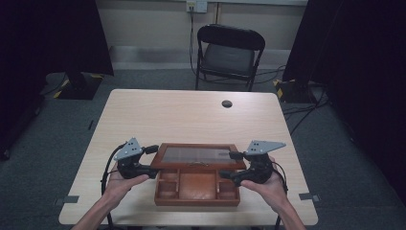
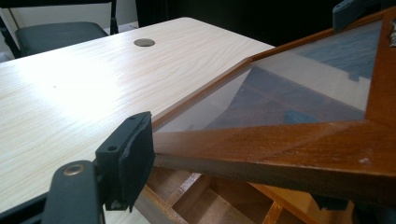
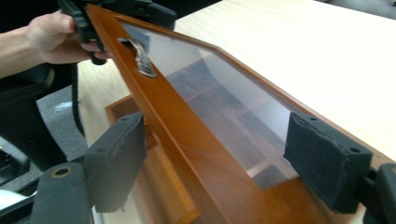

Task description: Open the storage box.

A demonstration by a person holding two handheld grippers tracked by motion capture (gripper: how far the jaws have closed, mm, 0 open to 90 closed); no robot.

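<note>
Wooden box [image 1: 197,188], glass lid [image 1: 197,155] raised, compartments bare.

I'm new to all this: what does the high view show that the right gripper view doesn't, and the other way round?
The high view takes in the whole table, a black chair behind it, and the left hand and right hand together. The right gripper view brings up close a small metal clasp on the lid's frame, and black pads on either side of that frame. Both share the wooden box, its glass lid raised, and the left hand.
</note>
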